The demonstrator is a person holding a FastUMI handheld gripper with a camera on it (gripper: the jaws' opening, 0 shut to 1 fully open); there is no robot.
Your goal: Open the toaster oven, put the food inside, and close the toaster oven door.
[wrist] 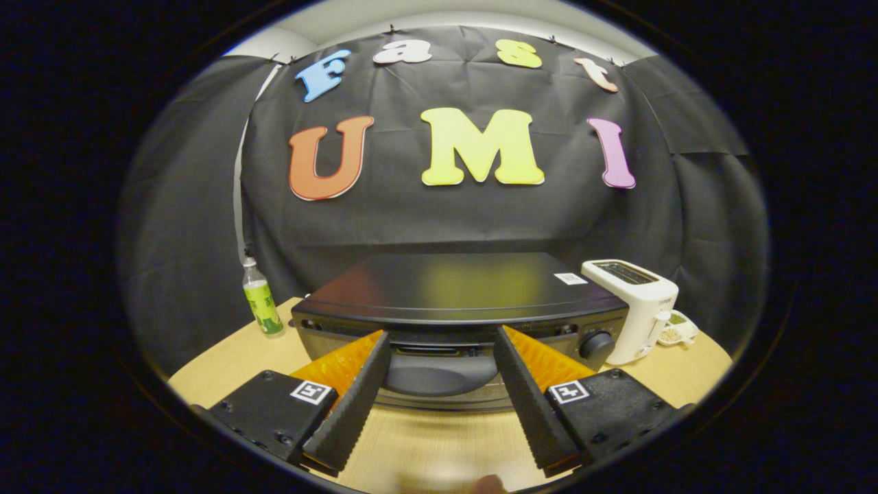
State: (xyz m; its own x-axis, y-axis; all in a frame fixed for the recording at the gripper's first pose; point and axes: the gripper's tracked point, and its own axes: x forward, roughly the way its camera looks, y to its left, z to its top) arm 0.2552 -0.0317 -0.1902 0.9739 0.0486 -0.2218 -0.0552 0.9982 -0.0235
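A black toaster oven (456, 288) stands on the wooden table (226, 357), seen from above its front. Its door (439, 374) faces me and looks shut, with the handle bar (439, 337) running along the top of the door and a round knob (595, 343) at the right. My gripper (442, 339) is open, its two fingers spread wide just in front of the door at handle height, nothing between them but the door behind. A small brownish thing (488, 484) peeks in at the near table edge; I cannot tell what it is.
A white slot toaster (634, 309) stands right of the oven, with a small white dish (675, 333) of greenish bits beside it. A bottle with a green label (261, 298) stands at the oven's left rear. Black cloth walls close the booth behind.
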